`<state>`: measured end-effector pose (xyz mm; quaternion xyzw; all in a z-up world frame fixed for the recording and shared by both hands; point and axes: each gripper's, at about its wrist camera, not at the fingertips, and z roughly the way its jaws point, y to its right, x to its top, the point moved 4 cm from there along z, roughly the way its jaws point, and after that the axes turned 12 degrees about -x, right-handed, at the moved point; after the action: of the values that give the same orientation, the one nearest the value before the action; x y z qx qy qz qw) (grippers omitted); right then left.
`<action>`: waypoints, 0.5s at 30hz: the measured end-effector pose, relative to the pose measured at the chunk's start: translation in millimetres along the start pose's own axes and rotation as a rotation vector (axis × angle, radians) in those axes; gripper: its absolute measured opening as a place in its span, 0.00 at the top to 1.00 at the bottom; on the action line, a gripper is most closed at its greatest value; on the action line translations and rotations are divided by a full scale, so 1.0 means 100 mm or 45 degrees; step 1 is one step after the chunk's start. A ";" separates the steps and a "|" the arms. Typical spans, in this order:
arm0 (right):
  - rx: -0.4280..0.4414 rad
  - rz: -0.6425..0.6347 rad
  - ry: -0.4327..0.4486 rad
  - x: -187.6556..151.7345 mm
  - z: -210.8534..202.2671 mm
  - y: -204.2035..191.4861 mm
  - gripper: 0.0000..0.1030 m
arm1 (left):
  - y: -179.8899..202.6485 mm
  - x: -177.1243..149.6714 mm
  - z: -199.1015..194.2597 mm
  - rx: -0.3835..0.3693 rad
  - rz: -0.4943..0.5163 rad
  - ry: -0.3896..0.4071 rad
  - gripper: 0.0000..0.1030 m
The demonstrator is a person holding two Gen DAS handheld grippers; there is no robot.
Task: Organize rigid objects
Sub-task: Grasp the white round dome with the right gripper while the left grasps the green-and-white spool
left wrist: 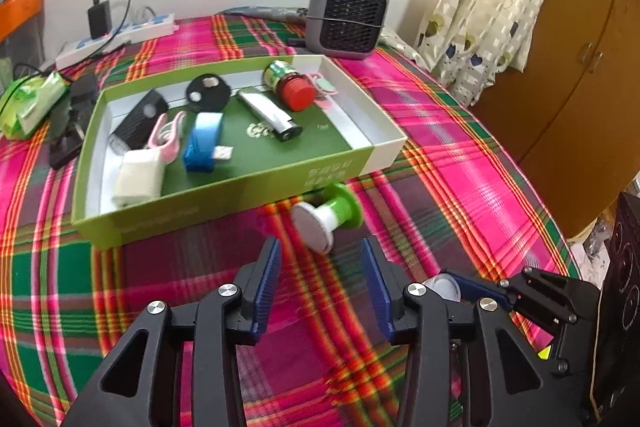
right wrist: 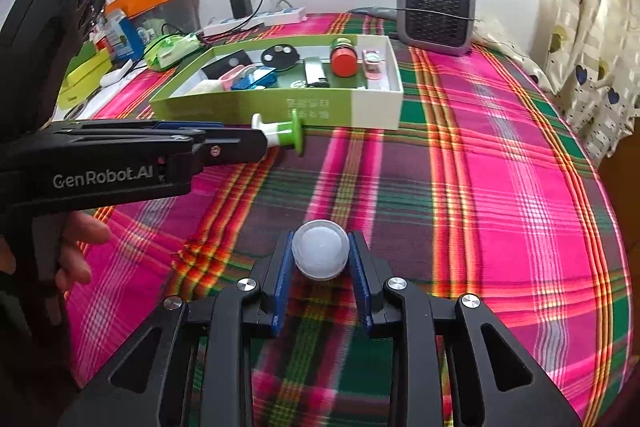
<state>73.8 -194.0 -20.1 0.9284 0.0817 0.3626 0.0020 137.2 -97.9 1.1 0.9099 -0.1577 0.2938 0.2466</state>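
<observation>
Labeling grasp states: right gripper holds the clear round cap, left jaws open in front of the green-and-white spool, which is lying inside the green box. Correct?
One error: the green-and-white spool lies outside the green box, on the plaid cloth just in front of its near wall, as the left wrist view shows. The rest holds: right gripper is shut on the clear round cap, left gripper is open.

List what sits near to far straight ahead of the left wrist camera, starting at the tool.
Left tool, open → green-and-white spool-shaped piece lying on the plaid cloth → green box front wall → silver lighter inside it → red-capped jar → grey fan heater.
</observation>
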 end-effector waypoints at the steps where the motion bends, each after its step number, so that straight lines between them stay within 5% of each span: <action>1: 0.000 0.005 0.000 0.00 0.00 0.02 0.72 | 0.02 0.01 0.02 0.004 0.002 -0.001 0.59; 15: 0.015 0.037 0.012 0.05 0.05 0.22 0.72 | 0.13 0.23 0.23 0.135 -0.024 0.005 0.59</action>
<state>83.6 -214.5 -18.9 0.9278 0.0703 0.3664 -0.0092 160.2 -124.3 3.0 0.9226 -0.1329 0.3012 0.2009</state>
